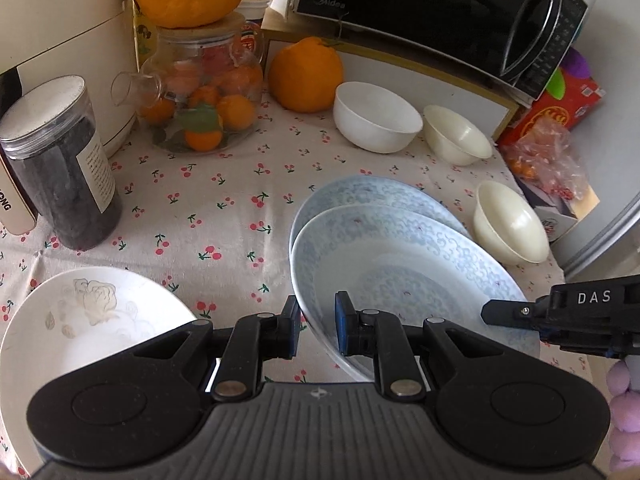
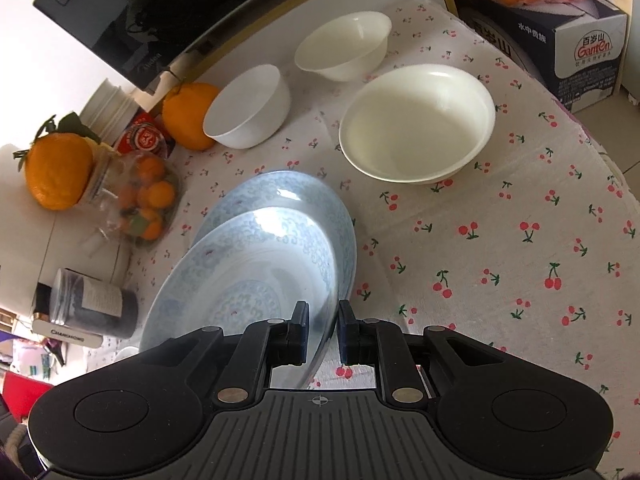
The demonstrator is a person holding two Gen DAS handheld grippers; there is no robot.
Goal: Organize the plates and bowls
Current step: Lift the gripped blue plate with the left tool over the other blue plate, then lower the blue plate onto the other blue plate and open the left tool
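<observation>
Fingers of both your grippers straddle opposite rims of the upper blue plate, not yet clamped, over its twin on the desk; next: close, seat squarely.

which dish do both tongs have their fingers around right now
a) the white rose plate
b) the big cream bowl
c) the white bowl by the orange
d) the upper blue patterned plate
d: the upper blue patterned plate has its rim between the fingers of the left tongs on one side and of the right tongs on the other, while it overlaps the lower blue plate.
</observation>
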